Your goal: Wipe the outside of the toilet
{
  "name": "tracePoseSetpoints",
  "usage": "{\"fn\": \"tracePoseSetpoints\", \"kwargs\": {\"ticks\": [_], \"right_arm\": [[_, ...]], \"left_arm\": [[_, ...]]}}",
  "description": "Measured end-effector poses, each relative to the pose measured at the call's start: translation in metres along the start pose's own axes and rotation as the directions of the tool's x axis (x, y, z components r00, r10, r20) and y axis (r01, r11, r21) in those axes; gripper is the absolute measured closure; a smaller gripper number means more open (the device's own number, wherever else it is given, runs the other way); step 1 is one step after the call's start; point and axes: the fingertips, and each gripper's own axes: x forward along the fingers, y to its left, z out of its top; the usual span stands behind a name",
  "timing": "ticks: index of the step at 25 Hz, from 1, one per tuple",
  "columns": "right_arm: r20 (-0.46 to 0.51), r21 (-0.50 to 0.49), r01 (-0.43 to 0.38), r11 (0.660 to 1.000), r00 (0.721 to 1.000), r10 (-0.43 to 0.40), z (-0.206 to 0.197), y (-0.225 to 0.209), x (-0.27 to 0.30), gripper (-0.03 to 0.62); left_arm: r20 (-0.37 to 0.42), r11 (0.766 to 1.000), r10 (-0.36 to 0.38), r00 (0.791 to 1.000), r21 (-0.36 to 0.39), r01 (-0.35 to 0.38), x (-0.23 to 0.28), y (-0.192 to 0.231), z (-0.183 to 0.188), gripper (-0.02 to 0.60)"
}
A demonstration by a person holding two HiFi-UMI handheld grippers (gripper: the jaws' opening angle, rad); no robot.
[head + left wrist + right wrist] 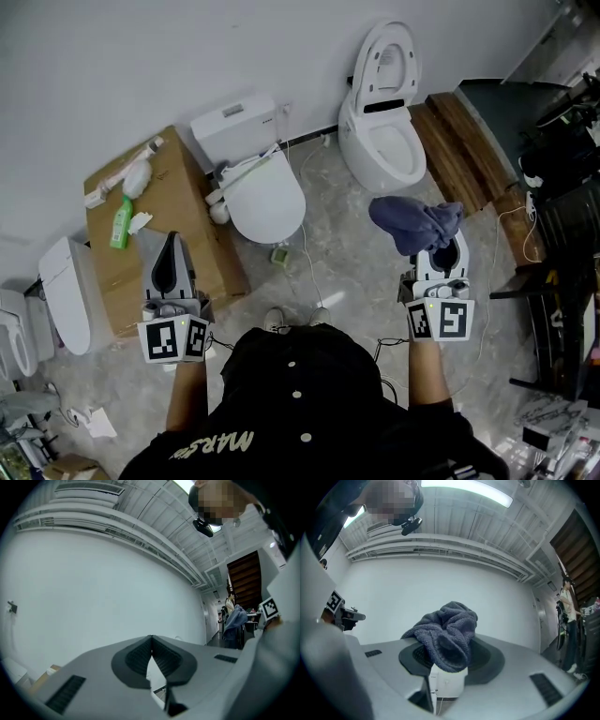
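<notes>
A white toilet with its lid down and a tank against the wall stands ahead of me in the head view. A second white toilet with its lid raised stands to its right. My right gripper is shut on a blue-grey cloth, which bunches over the jaw tips in the right gripper view. My left gripper is held up at the left with its jaws shut and nothing between them. Both grippers point upward, well short of the toilets.
A brown cardboard box at the left carries a green bottle and a brush. More white toilet parts lie at far left. A white cable runs over the floor. Wooden steps and dark racks stand at right.
</notes>
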Motion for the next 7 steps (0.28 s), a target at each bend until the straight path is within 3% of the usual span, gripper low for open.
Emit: {"fn": "tracePoseSetpoints", "kwargs": {"ticks": [7], "right_arm": [[0.002,-0.003,-0.002,1.000,1.000,0.002,0.0033,-0.0007,-0.0004,0.441]], "left_arm": [[0.003,1.000,-0.001,1.000,0.000,0.001,0.0012,-0.0016,0.0012,0.572]]}}
